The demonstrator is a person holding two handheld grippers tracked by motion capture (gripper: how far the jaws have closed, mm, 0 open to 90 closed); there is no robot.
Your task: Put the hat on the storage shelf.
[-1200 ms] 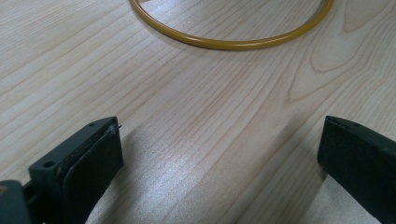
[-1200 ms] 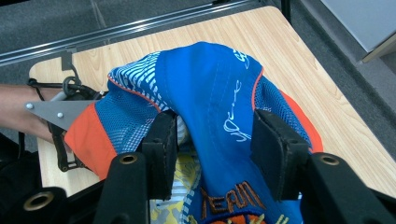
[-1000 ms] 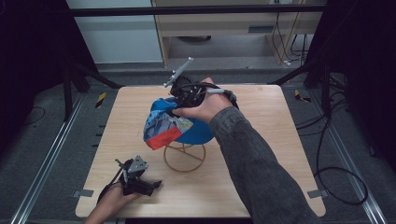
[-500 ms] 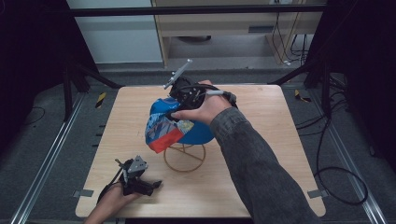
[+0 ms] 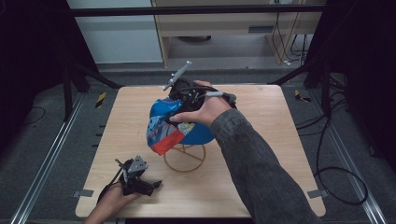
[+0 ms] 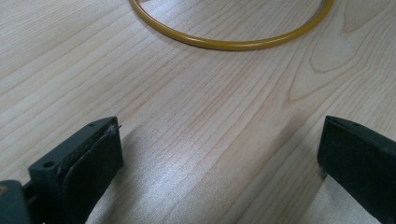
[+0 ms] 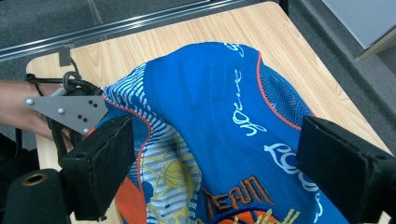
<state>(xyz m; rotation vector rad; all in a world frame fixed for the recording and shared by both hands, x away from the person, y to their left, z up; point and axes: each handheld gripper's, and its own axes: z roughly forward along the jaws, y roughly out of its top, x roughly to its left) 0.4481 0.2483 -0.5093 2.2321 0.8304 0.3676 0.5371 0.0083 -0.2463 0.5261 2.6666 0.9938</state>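
A blue cap (image 5: pixel 173 125) with a red-edged, striped brim sits on a yellow wire stand (image 5: pixel 184 161) at the middle of the table. My right gripper (image 5: pixel 185 96) hovers over the cap's far side, held by a hand. In the right gripper view its jaws stand wide apart, open, with the cap's crown (image 7: pixel 224 116) just below them. My left gripper (image 5: pixel 148 184) rests on the table at the front left, open, its jaws pointing at the stand's yellow base ring (image 6: pixel 233 43).
The wooden table (image 5: pixel 280 140) is bare at the right and back. The left gripper's grey plate (image 7: pixel 70 112) and a forearm (image 7: pixel 16 105) appear beyond the cap in the right gripper view. Dark frame legs and cables surround the table.
The right hand and gripper have shifted slightly over the cap, and the cap's brim has dropped a little. The left gripper has not moved.
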